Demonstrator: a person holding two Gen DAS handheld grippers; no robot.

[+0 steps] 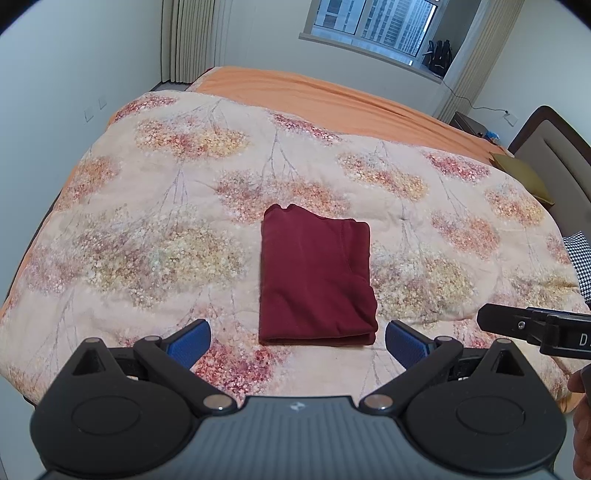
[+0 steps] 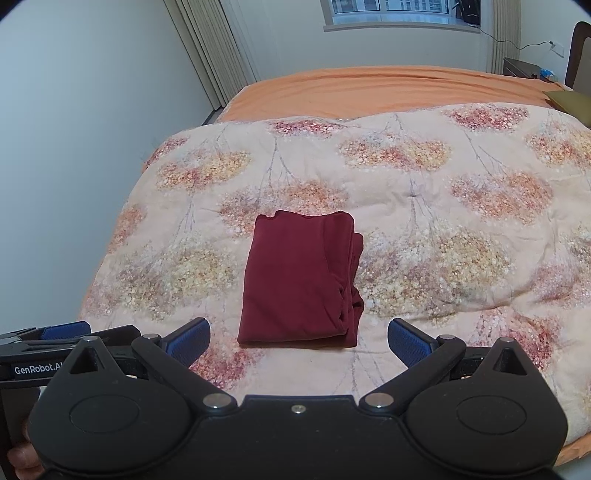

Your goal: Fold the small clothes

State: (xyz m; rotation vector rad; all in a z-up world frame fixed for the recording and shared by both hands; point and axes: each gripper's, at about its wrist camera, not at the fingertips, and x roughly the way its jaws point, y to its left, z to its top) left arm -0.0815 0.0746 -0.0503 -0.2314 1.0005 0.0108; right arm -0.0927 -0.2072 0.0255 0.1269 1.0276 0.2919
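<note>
A dark red garment lies folded into a neat rectangle on the flowered quilt, roughly in the middle of the quilt's near half. Its folded layers stack along its right edge and its near edge. Nothing touches it.

The left gripper hangs just short of the garment's near edge, its blue-padded fingers spread wide with nothing between them. The right gripper sits in much the same spot relative to the garment, also just short of the near edge, its blue pads wide apart and holding nothing. The two tools are side by side: in the right wrist view the left one shows at the left edge, beside the garment's near left corner.

Beyond the garment the quilt ends and an orange sheet covers the far part of the bed. Further behind are a window and pale curtains. Off to the garment's far right, an olive cushion rests against a headboard.
</note>
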